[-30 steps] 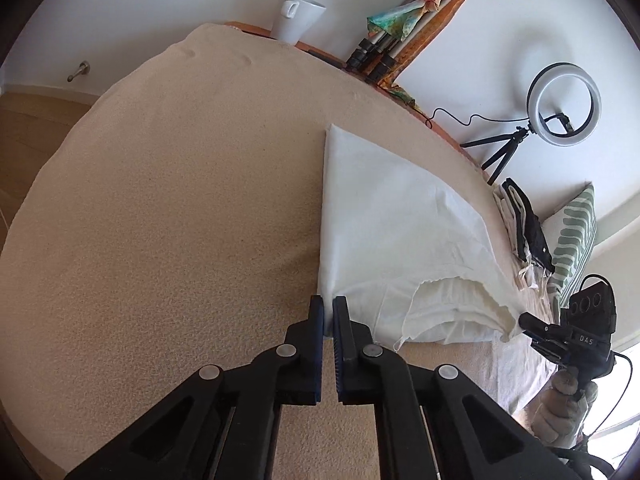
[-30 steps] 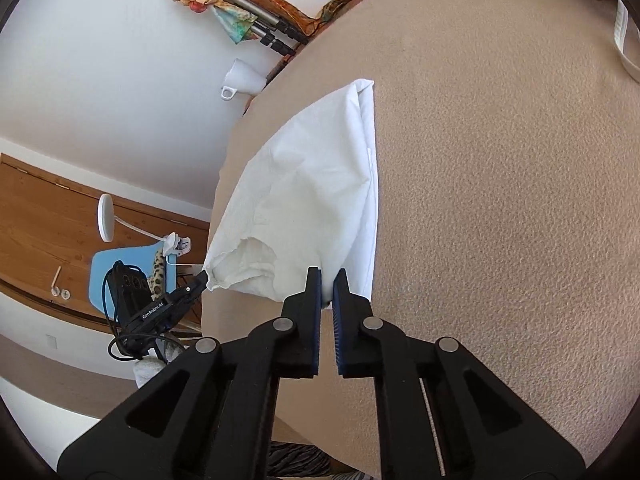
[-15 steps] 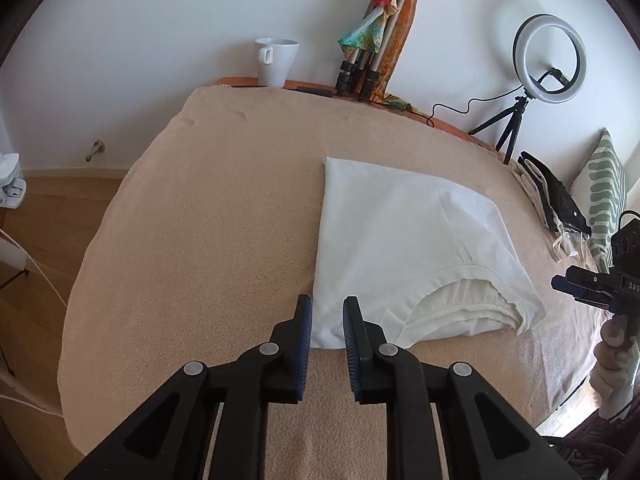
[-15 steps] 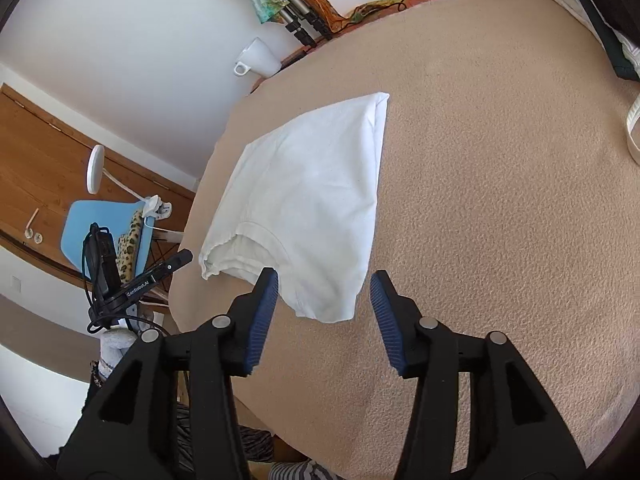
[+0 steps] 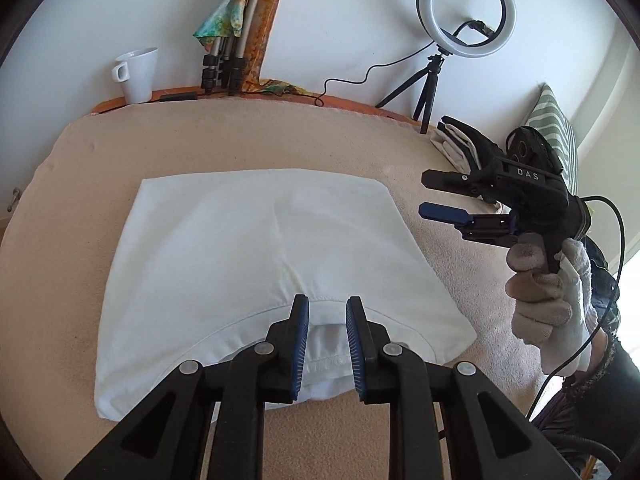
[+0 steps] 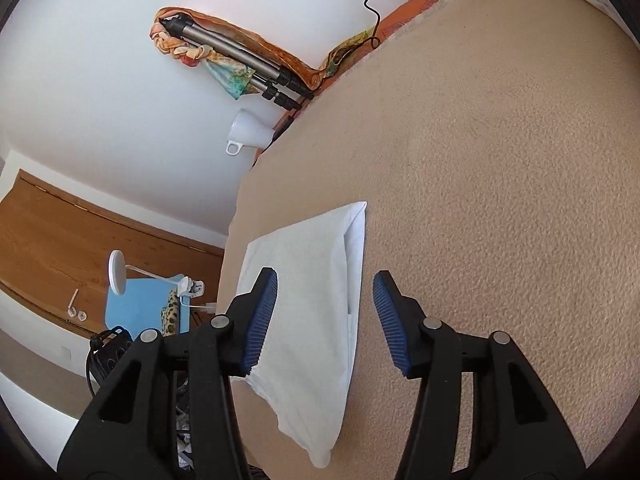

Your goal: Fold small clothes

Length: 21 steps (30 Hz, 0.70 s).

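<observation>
A folded white garment (image 5: 256, 264) lies flat on the beige blanket (image 5: 240, 136). My left gripper (image 5: 327, 320) is open and empty, held over the garment's near edge by its curved hem. My right gripper (image 5: 434, 194) shows in the left wrist view at the right, held in a gloved hand above the blanket, open and empty. In the right wrist view the right gripper (image 6: 325, 292) is open wide above the garment's (image 6: 312, 320) right folded edge, holding nothing.
A white mug (image 5: 136, 74), folded tripods (image 5: 228, 56) with a coloured scarf and a ring light (image 5: 466, 12) stand along the far edge. A pile of clothes (image 5: 460, 144) and a striped pillow (image 5: 554, 132) lie at the far right.
Both grippers let go of the garment, opened and pulled back. The left one swung round to the garment's hem side. The right one lifted off to the right.
</observation>
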### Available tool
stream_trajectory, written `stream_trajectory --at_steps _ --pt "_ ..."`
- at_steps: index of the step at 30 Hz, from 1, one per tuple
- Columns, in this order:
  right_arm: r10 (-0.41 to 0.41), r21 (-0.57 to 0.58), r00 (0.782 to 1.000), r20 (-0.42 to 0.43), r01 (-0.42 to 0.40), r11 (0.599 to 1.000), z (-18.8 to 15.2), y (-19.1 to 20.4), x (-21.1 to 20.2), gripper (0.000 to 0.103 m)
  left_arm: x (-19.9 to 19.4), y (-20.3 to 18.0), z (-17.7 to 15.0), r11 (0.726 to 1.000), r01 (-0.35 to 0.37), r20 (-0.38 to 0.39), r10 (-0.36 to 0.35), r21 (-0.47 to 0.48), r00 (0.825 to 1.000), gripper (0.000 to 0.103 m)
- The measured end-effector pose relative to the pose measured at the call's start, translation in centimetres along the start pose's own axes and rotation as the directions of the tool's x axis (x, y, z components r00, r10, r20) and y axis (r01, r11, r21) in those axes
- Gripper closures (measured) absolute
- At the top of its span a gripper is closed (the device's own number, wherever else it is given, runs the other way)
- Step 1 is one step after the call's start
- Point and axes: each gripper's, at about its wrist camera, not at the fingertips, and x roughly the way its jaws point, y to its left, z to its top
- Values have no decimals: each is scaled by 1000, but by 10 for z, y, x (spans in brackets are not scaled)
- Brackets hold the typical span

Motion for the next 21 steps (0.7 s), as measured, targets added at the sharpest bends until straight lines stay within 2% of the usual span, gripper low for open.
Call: stream_trajectory --at_steps 2,5,10,13,14,15,16,19,21 --pt "12 20 1000 -13 -12 1000 7 -9 12 50 13 -5 0 999 1 -27 0 32 1000 85" --pt "65 76 997 -44 -61 995 16 -20 30 57 27 -6 -5 999 17 -81 -14 41 997 85" --pt "111 105 991 -74 -103 989 31 -27 51 64 31 0 -12 999 38 -93 -37 14 995 85" --pt "104 114 990 -91 -93 989 38 -26 65 73 30 0 -13 999 42 -91 -40 16 995 85" --pt "96 111 991 -91 -86 990 40 -24 69 79 30 0 -13 999 41 -92 -39 21 995 85" --pt "85 104 992 -90 -75 992 40 -22 71 89 30 0 -14 999 42 -92 -40 23 995 85" --pt "63 94 994 -86 -55 994 40 -20 73 93 31 0 -15 999 44 -93 -42 25 995 85" --pt "-42 13 998 -53 43 999 40 -11 67 97 27 2 -18 998 58 -103 -55 29 993 84" --pt "-180 -58 984 -15 179 982 42 -6 59 97 20 4 -18 997 69 -109 -65 32 992 83"
